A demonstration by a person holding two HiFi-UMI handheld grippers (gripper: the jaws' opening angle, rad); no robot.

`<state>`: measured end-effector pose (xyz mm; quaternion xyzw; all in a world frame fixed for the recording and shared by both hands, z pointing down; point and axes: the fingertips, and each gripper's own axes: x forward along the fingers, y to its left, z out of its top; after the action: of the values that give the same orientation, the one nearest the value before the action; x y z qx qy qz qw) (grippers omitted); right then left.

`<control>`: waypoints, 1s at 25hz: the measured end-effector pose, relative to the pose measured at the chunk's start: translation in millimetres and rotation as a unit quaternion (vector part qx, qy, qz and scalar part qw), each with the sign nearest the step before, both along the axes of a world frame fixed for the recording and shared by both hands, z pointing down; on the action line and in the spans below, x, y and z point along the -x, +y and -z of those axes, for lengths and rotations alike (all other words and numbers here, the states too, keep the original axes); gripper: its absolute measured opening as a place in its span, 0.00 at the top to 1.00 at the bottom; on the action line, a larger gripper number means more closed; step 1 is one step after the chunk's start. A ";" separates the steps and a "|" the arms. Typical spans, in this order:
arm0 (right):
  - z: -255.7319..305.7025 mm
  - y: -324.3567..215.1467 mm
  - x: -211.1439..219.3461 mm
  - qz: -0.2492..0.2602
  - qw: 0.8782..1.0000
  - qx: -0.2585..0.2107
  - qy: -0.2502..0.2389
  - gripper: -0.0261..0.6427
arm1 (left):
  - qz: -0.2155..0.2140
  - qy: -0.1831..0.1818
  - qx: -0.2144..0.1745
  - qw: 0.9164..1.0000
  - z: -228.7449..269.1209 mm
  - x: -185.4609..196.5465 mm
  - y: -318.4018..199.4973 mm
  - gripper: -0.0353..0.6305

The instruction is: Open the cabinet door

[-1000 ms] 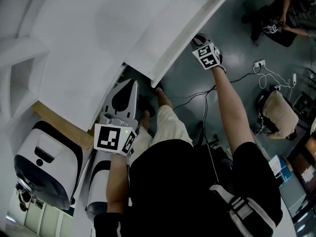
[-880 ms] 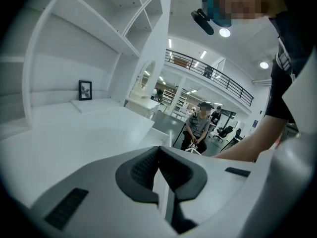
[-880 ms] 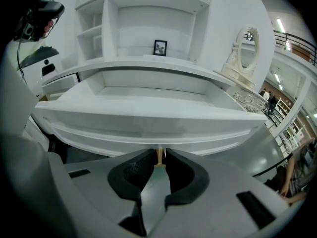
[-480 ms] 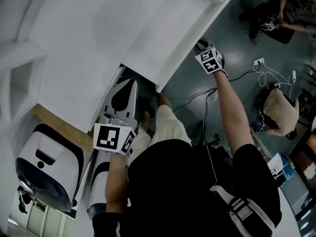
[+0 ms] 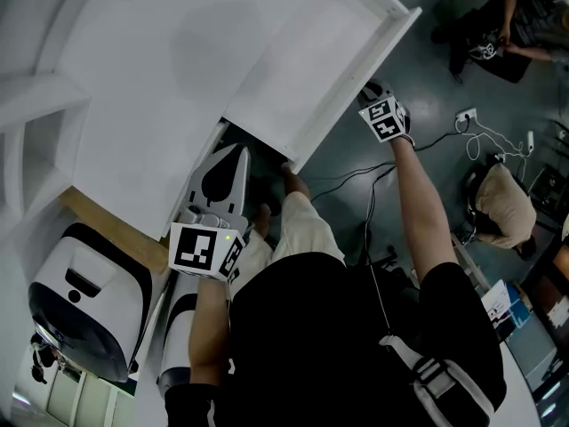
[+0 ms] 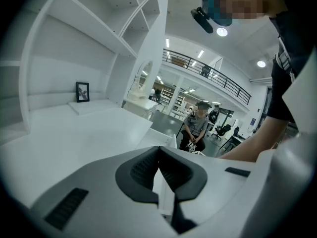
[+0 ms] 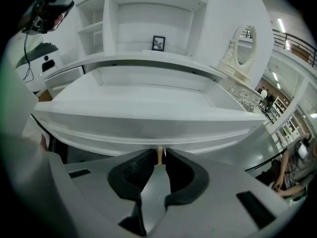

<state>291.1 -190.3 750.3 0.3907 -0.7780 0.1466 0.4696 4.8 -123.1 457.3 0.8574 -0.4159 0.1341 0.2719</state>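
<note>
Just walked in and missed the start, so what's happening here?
A person works two handheld grippers at a white cabinet. The right gripper is closed on the small gold knob of the cabinet door, which stands partly open. The left gripper is held low beside the cabinet, jaws together, holding nothing.

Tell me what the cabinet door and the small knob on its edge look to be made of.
Cabinet door: probably painted wood or fibreboard. It is a smooth, even matte white with moulded grooves along the edge and no grain showing.
Knob: likely brass or brass-plated metal. It is gold-coloured with a slight sheen, though too small to be certain.
</note>
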 end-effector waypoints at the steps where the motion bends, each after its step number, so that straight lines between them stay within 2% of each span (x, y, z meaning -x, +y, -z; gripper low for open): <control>1: 0.7 -0.1 0.1 -0.001 1.000 0.000 0.001 0.83 | 0.000 0.000 0.000 1.000 0.7 0.3 0.3 0.91; 7: -1.2 -2.2 1.2 -0.007 1.000 0.005 0.004 0.83 | 0.005 0.000 0.001 1.000 1.3 5.1 -2.5 0.91; 13: 4.4 -1.4 0.4 -0.036 0.999 0.012 0.008 0.79 | 0.007 0.000 -0.007 1.000 12.2 10.4 -3.6 0.91; 25: 56.3 29.6 12.4 -0.033 0.999 -0.013 0.022 0.79 | 0.007 0.014 -0.035 0.999 40.0 33.5 23.8 0.91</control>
<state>278.7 -160.7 694.0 0.4253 -0.7563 0.1430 0.4761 -28.7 -99.3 417.3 0.8651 -0.4224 0.1058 0.2487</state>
